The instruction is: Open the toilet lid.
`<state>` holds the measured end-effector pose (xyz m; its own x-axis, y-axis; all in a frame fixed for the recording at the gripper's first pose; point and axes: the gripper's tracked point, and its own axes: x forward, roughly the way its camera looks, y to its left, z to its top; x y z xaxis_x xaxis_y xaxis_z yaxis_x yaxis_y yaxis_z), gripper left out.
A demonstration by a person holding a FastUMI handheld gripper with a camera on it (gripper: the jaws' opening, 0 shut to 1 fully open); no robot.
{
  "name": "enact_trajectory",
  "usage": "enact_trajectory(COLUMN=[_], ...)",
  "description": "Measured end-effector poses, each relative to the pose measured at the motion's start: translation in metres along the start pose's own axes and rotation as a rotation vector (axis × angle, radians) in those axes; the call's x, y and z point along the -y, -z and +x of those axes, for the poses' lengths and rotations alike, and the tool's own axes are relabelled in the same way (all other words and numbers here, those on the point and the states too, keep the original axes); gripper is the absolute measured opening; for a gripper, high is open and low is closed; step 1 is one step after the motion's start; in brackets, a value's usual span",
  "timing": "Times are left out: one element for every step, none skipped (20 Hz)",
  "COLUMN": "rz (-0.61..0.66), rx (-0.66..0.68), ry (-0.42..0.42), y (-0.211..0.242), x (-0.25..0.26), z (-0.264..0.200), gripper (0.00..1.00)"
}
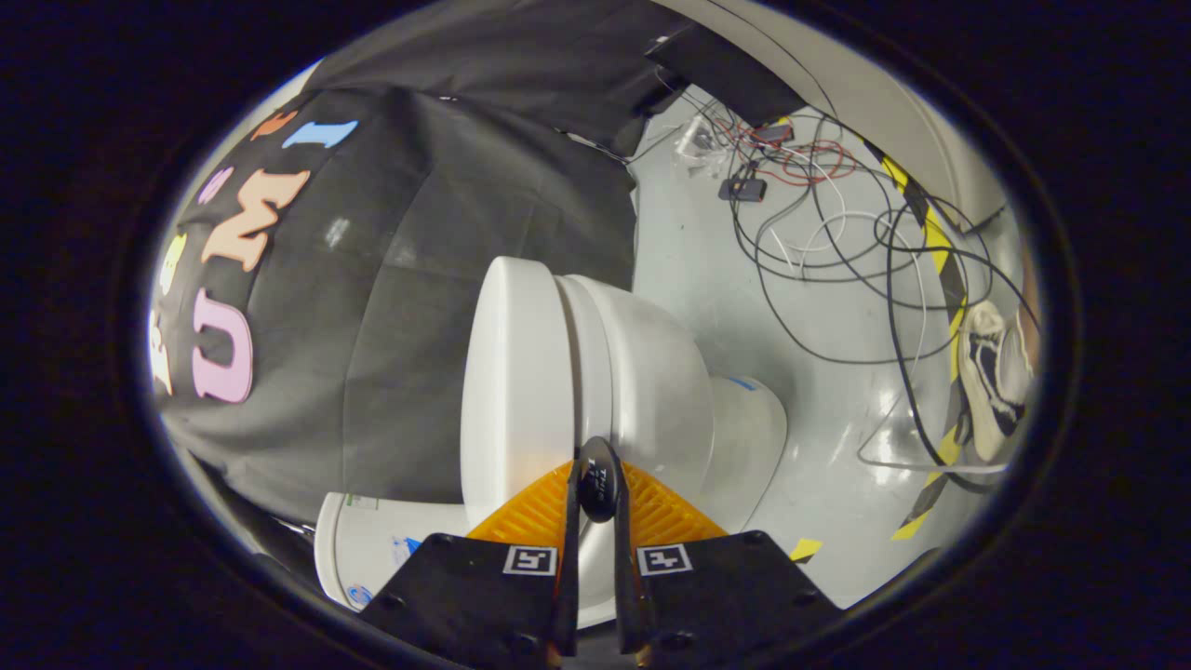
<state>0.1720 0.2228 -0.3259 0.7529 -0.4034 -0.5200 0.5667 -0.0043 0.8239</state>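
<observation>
The white toilet appears rolled on its side, with the floor off to the right. Its flat round lid (507,372) lies against the seat and bowl (651,372), and the pedestal (749,437) stands beyond. My gripper (598,489) is at the near rim of the lid. Its two fingers have come together on a small black oval tab (598,479) that sits at the lid's edge. Both fingertips (575,484) press on the tab's sides.
A white container with labels (372,549) lies just left of the fingers, against the black cloth wall (419,307). Beyond the toilet, loose cables (837,233) and yellow-black tape (940,251) cross the pale floor. A shoe (991,372) rests there too.
</observation>
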Motion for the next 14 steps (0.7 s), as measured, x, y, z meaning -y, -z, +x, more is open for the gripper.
enact_trajectory(rz=[0.004,-0.003,-0.016,-0.028,-0.018,0.006,0.01,0.008,0.002,-0.019,-0.039,-0.056,-0.07,-0.084], rx=[-0.002,0.0,-0.003,-0.003,0.0,0.027,0.029,0.028,0.028,0.026,0.028,0.032,0.04,0.049], ry=[0.0,0.0,-0.002,-0.012,-0.027,-0.028,-0.025,-0.025,-0.022,-0.017,-0.011,-0.011,-0.018,-0.029], y=[0.002,0.001,0.001,0.001,0.004,-0.006,-0.003,0.0,-0.002,0.001,0.0,0.0,-0.002,-0.003], x=[-0.002,-0.003,-0.005,-0.007,-0.008,-0.006,-0.005,-0.008,-0.009,-0.011,-0.013,-0.016,-0.02,-0.027], z=[-0.001,-0.002,-0.002,-0.003,-0.001,-0.01,0.007,-0.003,-0.005,-0.005,-0.007,-0.009,-0.013,-0.017], gripper=[0.17,0.17,0.17,0.16,0.16,0.14,0.01,0.0,0.01,0.01,0.01,0.01,0.01,0.01])
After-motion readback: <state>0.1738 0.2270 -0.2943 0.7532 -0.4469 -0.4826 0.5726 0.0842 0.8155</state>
